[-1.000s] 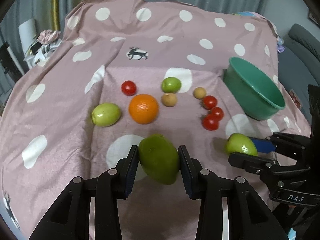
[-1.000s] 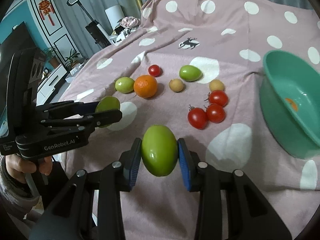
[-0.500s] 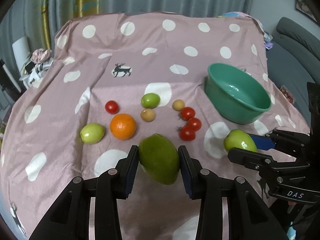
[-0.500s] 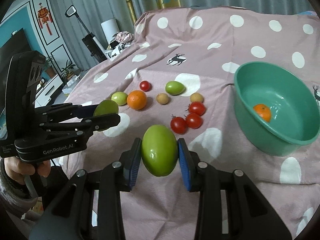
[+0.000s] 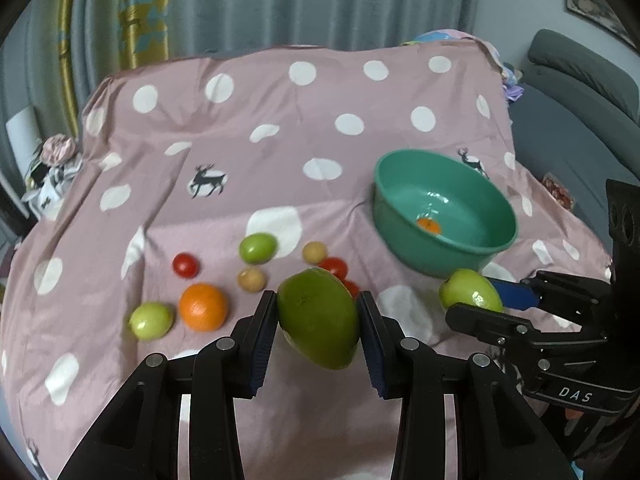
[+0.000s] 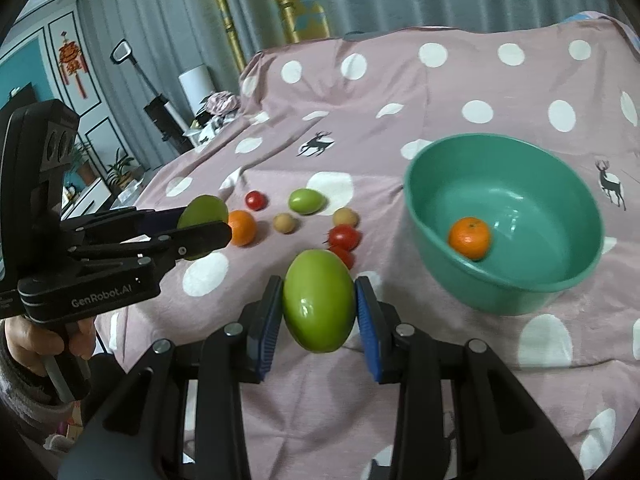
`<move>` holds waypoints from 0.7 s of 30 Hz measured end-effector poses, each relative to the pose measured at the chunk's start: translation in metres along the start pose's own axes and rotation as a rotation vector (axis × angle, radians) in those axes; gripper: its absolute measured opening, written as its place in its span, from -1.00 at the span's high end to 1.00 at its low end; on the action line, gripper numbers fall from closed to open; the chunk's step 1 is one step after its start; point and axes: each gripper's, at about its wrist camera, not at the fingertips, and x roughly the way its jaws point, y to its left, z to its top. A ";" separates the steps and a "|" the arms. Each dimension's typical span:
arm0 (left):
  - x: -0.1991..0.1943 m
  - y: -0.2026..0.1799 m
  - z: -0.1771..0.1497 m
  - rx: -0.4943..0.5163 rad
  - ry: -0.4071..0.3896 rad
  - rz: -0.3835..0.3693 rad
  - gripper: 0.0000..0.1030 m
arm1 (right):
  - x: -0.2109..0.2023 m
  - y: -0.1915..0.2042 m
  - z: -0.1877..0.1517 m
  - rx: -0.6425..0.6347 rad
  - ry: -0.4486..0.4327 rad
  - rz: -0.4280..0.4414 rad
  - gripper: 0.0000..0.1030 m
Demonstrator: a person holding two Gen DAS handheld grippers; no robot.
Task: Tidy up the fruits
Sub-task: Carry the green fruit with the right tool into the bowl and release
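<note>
My left gripper (image 5: pixel 318 318) is shut on a dull green mango (image 5: pixel 318 316), held above the pink dotted cloth (image 5: pixel 248 140). My right gripper (image 6: pixel 318 308) is shut on a glossy green fruit (image 6: pixel 319 306), also held in the air. Each gripper shows in the other's view: the right gripper (image 5: pixel 474 298) with its fruit (image 5: pixel 470 294), the left gripper (image 6: pixel 204 226) with its mango (image 6: pixel 202 212). A teal bowl (image 6: pixel 584 216) stands to the right and holds one small orange (image 6: pixel 469 238). An orange (image 5: pixel 203 307), green fruits, red tomatoes and small brown fruits lie on the cloth.
A person's hand (image 6: pixel 32 340) holds the left gripper's handle. A grey sofa (image 5: pixel 580 80) stands beyond the cloth's right edge. Curtains (image 5: pixel 280 4) hang behind, and a standing mirror (image 6: pixel 124 52) and clutter are at the far left.
Both grippers have risen and drawn back with their fruits. The bowl's inside with the small orange has come into view; the loose fruits now look smaller and farther away.
</note>
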 end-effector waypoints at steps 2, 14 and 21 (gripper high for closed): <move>0.004 -0.008 0.006 0.013 -0.004 -0.013 0.21 | -0.002 -0.005 0.001 0.008 -0.010 -0.011 0.29; 0.027 -0.048 0.040 0.071 -0.034 -0.087 0.21 | -0.015 -0.037 0.010 0.051 -0.066 -0.077 0.29; 0.049 -0.071 0.060 0.104 -0.041 -0.130 0.21 | -0.022 -0.064 0.019 0.069 -0.106 -0.160 0.29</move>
